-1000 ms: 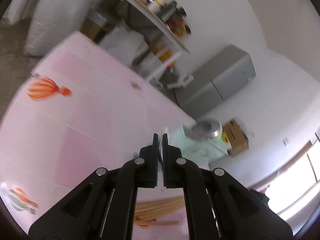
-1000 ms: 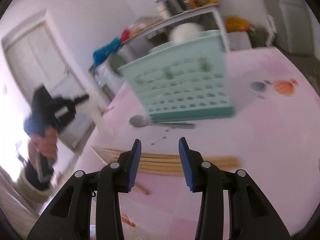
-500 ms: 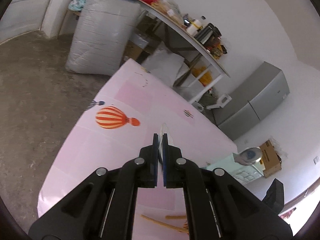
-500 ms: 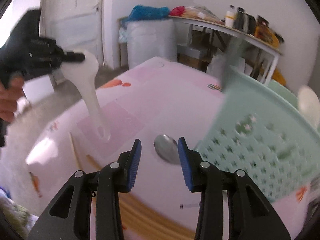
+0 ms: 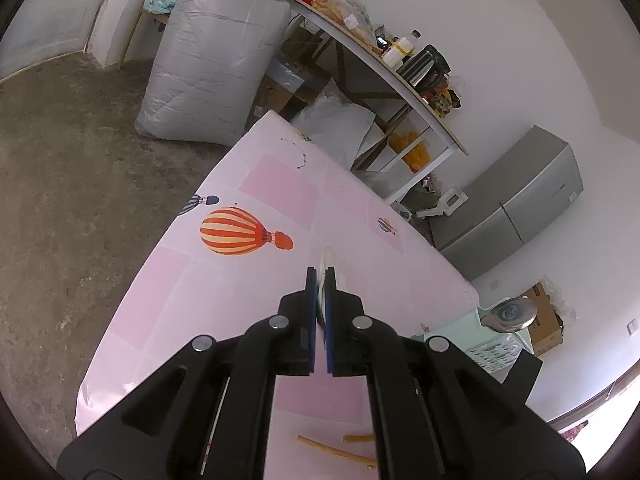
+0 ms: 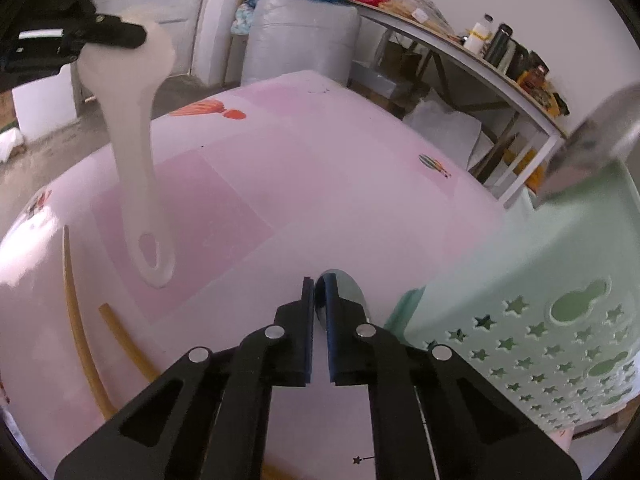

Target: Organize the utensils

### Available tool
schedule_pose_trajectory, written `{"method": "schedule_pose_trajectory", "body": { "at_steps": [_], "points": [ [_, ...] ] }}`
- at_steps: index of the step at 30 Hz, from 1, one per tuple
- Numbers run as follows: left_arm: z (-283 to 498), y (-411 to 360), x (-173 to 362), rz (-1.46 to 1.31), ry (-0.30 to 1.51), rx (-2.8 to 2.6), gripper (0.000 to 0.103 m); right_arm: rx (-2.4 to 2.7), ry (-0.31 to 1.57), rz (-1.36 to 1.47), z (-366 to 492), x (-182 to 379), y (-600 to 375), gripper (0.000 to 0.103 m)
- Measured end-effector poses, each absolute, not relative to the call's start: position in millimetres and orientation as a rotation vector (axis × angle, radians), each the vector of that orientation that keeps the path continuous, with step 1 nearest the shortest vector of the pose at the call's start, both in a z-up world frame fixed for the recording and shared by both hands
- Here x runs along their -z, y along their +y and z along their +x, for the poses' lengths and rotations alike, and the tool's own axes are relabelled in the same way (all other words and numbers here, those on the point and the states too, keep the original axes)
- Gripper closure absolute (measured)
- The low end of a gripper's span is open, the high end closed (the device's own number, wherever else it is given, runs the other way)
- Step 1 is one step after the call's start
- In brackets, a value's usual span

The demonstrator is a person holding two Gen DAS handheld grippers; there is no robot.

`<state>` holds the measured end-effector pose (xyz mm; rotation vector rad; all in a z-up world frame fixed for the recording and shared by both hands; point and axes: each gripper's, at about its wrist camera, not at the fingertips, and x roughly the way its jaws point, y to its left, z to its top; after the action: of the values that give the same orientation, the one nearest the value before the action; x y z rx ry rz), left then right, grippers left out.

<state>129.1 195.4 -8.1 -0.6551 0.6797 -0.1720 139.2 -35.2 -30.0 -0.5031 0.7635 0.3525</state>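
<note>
My left gripper (image 5: pixel 320 272) is shut on the broad end of a white plastic rice paddle (image 5: pixel 329 261), seen edge-on in its own view. From the right wrist view the white paddle (image 6: pixel 136 152) hangs handle-down above the pink table, with the left gripper (image 6: pixel 120 36) at the top left. My right gripper (image 6: pixel 319 284) points down at the table, its jaws closing on the bowl of a metal spoon (image 6: pixel 344 286), whose rim sits between the pads. The mint-green utensil basket (image 6: pixel 540 300) stands just right of it.
Wooden chopsticks (image 6: pixel 76 300) lie on the pink balloon-print tablecloth (image 6: pixel 300 160) at the left. A metal ladle (image 5: pixel 510 314) sticks up out of the basket (image 5: pixel 492 344). Beyond the table are a large grey sack (image 5: pixel 212 68), a cluttered shelf (image 5: pixel 400 72) and a grey cabinet (image 5: pixel 520 208).
The right gripper swung round and down to the metal spoon beside the basket, and its open jaws came together on the bowl. The left gripper carried the paddle leftward, then held still.
</note>
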Motion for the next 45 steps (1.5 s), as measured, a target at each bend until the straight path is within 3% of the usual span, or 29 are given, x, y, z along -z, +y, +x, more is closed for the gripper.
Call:
{"method": "schedule_pose_trajectory", "body": {
  "at_steps": [9, 16, 28, 38, 45],
  "points": [
    [121.0, 194.6, -0.9, -0.644, 0.644, 0.180, 0.101, -0.339, 0.678, -0.484, 120.7, 13.1, -43.1, 0.101],
    [110.9, 188.3, -22.1, -0.615, 0.584, 0.210, 0.101, -0.306, 0.558, -0.380, 84.0, -30.7, -74.6, 0.101],
    [87.5, 154.5, -73.8, -0.559, 0.460, 0.327, 0.101, -0.152, 0.414, 0.093, 54.2, -102.3, -213.2, 0.101],
    [83.3, 100.7, -126.1, -0.519, 0.358, 0.504, 0.101, -0.141, 0.361, 0.323, 39.9, -101.2, -283.7, 0.101],
    [88.5, 38.4, -172.4, -0.301, 0.203, 0.496, 0.101, -0.139, 0.309, 0.366, 31.3, -102.6, -296.6, 0.101]
  ]
}}
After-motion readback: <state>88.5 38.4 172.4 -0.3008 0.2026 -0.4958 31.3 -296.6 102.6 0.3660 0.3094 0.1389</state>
